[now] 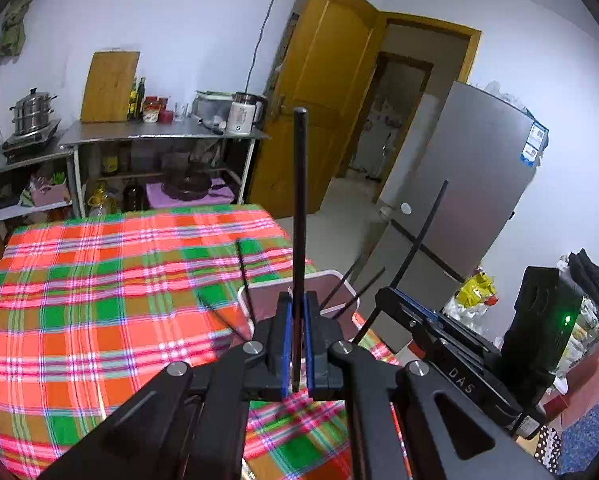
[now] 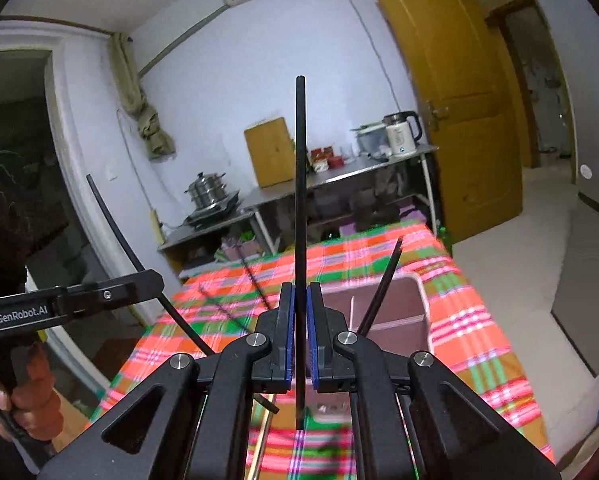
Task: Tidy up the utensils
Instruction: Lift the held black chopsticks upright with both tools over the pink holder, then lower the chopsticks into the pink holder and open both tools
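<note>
My left gripper [image 1: 298,300] is shut on a black chopstick [image 1: 299,208] that stands upright between its blue pads. My right gripper [image 2: 300,292] is shut on another black chopstick [image 2: 300,200], also upright. Both are held above a table with a plaid cloth [image 1: 99,300]. A white-rimmed rectangular container [image 1: 331,280] sits on the cloth just beyond the grippers, with black chopsticks [image 1: 353,296] leaning in it; it also shows in the right wrist view [image 2: 403,304]. More black chopsticks [image 1: 243,276] lie on the cloth to the left. The right gripper's body [image 1: 439,332] shows in the left view.
A steel counter [image 1: 159,134] with a pot, bottles, a cutting board and a kettle stands behind the table. A yellow door [image 1: 327,92] is open at the back. A grey fridge [image 1: 459,200] stands right of the table. The table's right edge drops to the floor.
</note>
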A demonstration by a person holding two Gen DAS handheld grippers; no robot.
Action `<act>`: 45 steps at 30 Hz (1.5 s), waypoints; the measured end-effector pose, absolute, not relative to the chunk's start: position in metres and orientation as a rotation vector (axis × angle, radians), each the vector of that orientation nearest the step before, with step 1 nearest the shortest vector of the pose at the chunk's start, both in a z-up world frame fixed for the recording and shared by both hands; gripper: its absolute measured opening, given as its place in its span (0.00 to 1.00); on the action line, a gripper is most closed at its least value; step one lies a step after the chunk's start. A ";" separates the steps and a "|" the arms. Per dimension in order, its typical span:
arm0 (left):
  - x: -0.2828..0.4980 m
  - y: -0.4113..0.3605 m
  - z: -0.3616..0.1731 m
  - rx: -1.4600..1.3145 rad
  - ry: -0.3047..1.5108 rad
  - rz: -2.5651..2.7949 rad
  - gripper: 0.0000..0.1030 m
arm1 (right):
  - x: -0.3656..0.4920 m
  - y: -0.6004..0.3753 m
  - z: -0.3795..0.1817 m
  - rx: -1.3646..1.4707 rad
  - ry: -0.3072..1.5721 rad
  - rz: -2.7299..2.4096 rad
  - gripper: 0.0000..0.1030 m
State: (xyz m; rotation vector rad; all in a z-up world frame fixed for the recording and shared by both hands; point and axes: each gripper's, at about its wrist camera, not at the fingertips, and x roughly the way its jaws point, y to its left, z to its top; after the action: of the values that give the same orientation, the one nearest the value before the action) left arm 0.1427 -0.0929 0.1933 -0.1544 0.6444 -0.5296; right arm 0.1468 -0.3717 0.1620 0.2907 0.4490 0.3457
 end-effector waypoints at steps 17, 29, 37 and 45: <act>0.193 -0.100 0.150 -0.173 0.710 -0.485 0.06 | 0.182 -0.373 0.145 0.298 0.411 0.299 0.06; 0.188 -0.110 0.119 -0.143 0.757 -0.493 0.06 | 0.178 -0.363 0.110 0.255 0.484 0.293 0.06; 0.180 -0.105 0.112 -0.160 0.762 -0.495 0.21 | 0.180 -0.362 0.099 0.244 0.562 0.297 0.08; 0.153 -0.092 0.113 -0.161 0.722 -0.483 0.33 | 0.166 -0.367 0.100 0.243 0.578 0.276 0.13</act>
State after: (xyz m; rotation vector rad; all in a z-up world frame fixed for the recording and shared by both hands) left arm 0.1527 -0.0923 0.1131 -0.1612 0.7218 -0.4833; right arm 0.1658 -0.3674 0.1004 0.2433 0.5776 0.2761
